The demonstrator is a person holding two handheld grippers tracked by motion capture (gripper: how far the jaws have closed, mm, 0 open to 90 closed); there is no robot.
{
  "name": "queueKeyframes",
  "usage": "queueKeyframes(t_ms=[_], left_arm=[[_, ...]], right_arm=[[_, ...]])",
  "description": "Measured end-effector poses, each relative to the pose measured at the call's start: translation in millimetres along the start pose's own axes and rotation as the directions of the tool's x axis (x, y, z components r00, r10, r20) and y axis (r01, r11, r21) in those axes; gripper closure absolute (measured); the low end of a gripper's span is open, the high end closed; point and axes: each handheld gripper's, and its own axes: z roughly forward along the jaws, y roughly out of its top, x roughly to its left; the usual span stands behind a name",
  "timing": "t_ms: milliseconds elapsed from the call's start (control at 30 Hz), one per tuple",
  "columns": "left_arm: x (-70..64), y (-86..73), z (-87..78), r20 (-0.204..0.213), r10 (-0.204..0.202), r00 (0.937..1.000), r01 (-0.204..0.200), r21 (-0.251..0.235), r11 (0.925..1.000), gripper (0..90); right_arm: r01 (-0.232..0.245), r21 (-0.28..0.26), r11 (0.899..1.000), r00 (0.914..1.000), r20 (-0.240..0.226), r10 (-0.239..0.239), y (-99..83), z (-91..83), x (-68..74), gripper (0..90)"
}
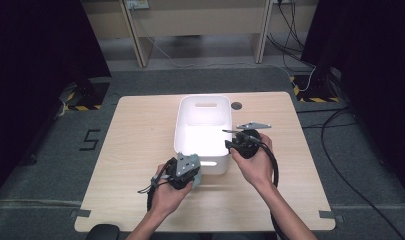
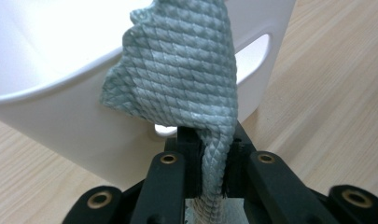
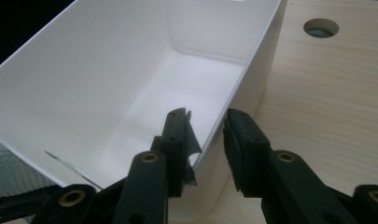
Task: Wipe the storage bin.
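White plastic makes up the bin (image 1: 202, 127) that sits in the middle of the wooden bench (image 1: 140, 130). A person stands at the near side with a gripper in each hand.

In the left gripper view, the left gripper (image 2: 210, 158) is squeezed tight on a grey-green cloth (image 2: 177, 70). The cloth has a bumpy diamond pattern. It sticks up from between the jaws and hangs in front of the near wall of the bin, just by the rim. In the high view, this gripper (image 1: 182, 172) is at the near left corner of the bin, and a bit of the cloth (image 1: 196, 181) pokes out beside it.

The right gripper (image 3: 205, 135) has its jaws apart. One jaw is inside the bin and the other is outside, with the bin's right wall between them. They are not squeezing the wall. In the high view it (image 1: 242, 142) is at the near right corner of the bin.

A small round hole (image 1: 236, 105) is in the bench past the bin.
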Motion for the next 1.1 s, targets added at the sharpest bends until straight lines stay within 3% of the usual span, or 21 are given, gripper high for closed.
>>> queueKeyframes(t_ms=[1100], left_arm=[[-11.9, -10.7, 23.3, 0.01, 0.025, 0.9996, -0.026, 0.049, 0.9984, 80.8]], right_arm=[[0.002, -0.003, 1.0, 1.0, -0.001, -0.002, -0.2, -0.2, -0.1, 70.0]])
